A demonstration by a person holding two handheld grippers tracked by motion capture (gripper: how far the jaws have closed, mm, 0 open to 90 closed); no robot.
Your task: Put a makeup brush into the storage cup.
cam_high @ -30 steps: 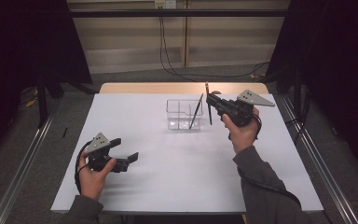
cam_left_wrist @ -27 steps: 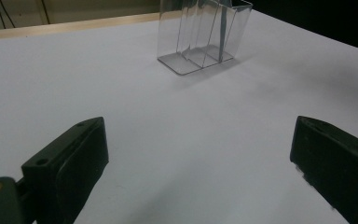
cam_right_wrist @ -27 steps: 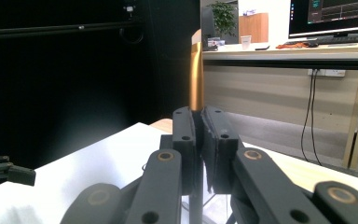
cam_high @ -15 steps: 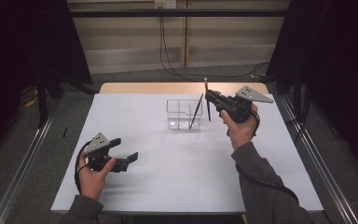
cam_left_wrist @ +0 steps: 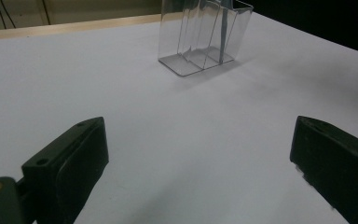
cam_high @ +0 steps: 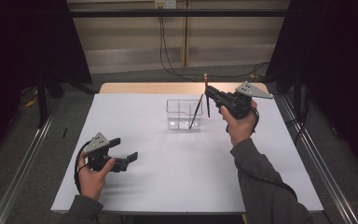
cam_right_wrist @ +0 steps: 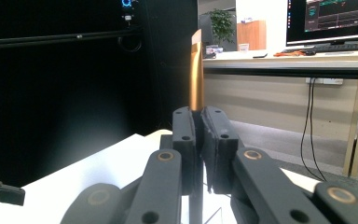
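A clear plastic divided box point(cam_high: 184, 114) stands on the white table point(cam_high: 168, 186), and a thin dark stick point(cam_high: 196, 111) leans in its right-hand compartment. My right gripper point(cam_high: 210, 95) hovers just right of the box, shut on a slim pen-like stick point(cam_high: 206, 93) held upright. Its copper-coloured end point(cam_right_wrist: 196, 79) rises above the closed pads point(cam_right_wrist: 186, 135) in the right gripper view. My left gripper point(cam_high: 125, 148) rests low at the near left, open, with bare table between its jaws. Ahead of it in the left gripper view are the box point(cam_left_wrist: 205, 37) and the leaning stick point(cam_left_wrist: 223, 32).
A wooden strip point(cam_high: 154, 87) runs along the table's far edge. Metal rails point(cam_high: 317, 158) flank the table on the floor, and cables point(cam_high: 168, 56) hang behind it. A desk with a monitor point(cam_right_wrist: 331, 21) stands farther off.
My right gripper has risen slightly with the stick, which now stands more upright beside the box. The left gripper has stayed where it was.
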